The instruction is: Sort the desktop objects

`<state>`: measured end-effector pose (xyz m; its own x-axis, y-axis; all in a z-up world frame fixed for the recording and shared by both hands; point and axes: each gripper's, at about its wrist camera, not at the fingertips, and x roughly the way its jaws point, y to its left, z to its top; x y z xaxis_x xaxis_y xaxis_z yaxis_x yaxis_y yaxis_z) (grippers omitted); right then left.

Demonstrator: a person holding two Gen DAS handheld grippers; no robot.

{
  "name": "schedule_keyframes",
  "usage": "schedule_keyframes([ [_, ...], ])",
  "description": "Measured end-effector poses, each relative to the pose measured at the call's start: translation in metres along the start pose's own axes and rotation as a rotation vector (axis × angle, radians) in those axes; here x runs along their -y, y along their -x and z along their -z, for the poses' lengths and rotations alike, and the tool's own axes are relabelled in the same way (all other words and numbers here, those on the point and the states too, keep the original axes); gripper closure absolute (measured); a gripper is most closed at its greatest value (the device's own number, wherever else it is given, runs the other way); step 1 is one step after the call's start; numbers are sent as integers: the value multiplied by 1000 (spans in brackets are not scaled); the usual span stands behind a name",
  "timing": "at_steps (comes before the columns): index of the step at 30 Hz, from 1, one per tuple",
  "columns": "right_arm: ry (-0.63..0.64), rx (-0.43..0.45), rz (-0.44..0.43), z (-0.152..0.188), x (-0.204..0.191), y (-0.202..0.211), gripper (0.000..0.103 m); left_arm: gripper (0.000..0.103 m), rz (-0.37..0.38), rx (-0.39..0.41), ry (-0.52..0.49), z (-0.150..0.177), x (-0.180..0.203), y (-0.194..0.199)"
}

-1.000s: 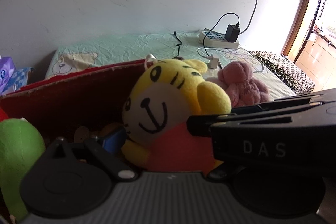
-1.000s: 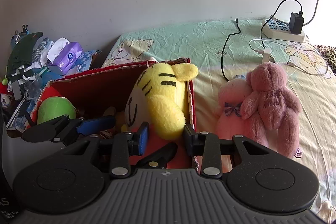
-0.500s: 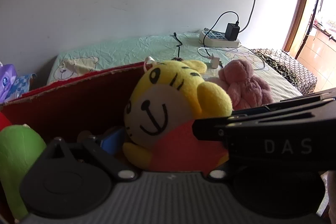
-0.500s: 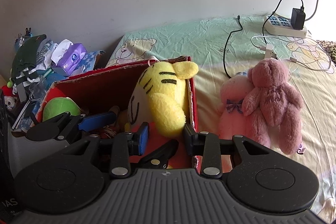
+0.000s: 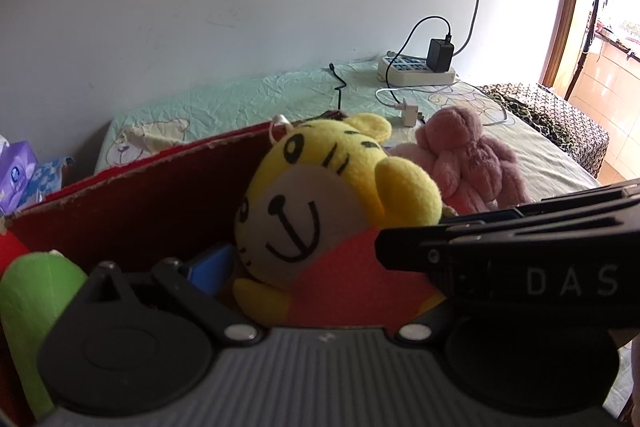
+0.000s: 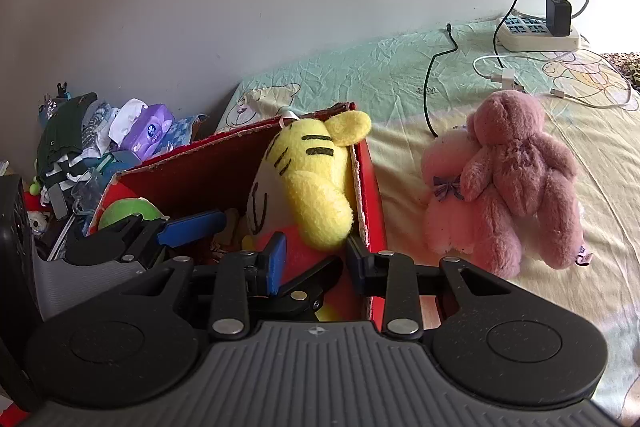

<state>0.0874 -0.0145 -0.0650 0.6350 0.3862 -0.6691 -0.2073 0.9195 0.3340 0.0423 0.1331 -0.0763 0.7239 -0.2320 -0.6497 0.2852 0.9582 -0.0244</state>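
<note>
Where right tool [image 6: 316,261] gapes: tiger plush [image 6: 308,183] (boxed) between.

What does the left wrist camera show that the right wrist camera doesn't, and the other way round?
Only the left wrist view shows the tiger plush's smiling face and the bright doorway. Only the right wrist view shows the clutter pile by the wall and the paler pink plush's bow. Both show the red box, the green plush, the pink bears and the power strip.
</note>
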Motion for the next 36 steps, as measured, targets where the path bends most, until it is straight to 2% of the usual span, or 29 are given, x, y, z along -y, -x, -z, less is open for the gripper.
schedule_keyframes([
  [28, -14, 63, -17, 8, 3, 3, 69, 1, -5, 15, -31, 1, 4, -1],
  [36, -5, 81, -49, 11, 7, 5, 69, 0, -18, 19, -44, 2, 5, 1],
])
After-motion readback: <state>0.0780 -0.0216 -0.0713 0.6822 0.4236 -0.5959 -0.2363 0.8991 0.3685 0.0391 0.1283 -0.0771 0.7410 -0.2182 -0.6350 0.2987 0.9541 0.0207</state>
